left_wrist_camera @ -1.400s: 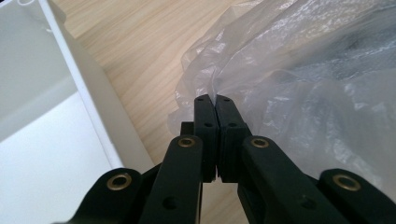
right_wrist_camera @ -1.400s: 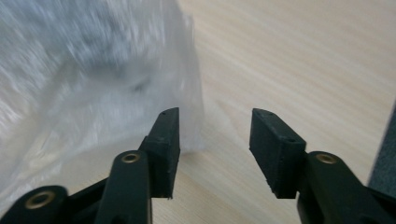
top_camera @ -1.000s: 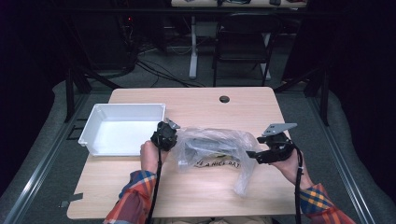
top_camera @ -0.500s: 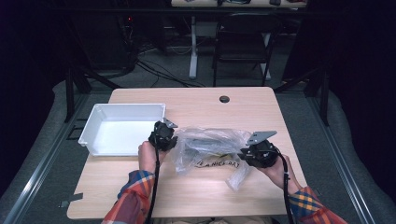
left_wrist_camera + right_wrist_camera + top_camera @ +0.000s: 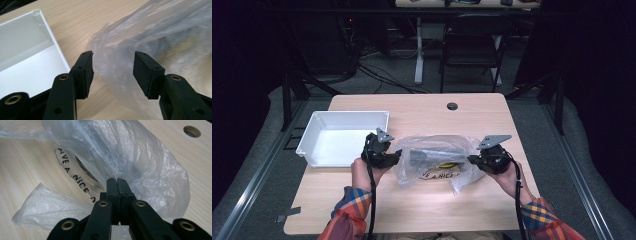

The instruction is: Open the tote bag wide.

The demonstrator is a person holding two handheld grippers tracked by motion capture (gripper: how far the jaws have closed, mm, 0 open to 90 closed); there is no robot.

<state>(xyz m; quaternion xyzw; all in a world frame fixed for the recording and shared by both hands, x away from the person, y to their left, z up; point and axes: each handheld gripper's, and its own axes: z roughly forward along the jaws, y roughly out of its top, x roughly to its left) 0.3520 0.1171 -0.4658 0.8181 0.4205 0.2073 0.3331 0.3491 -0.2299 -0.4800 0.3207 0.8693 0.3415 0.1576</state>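
Film this thin is light, limp and slippery, so a pinch on gathered folds should hold better than one on a single layer. Closest in, the right gripper (image 5: 117,181) has just closed fully, its jaws pressed together on a fold of the clear plastic bag (image 5: 130,157), which bulges just ahead of them. Beyond it the bag lies on the wooden table (image 5: 422,205). Farther off, the left gripper (image 5: 113,71) has just been opening; its jaws stand half apart with bag film between them, apparently unpressed. A white tray (image 5: 22,60) sits to its left.
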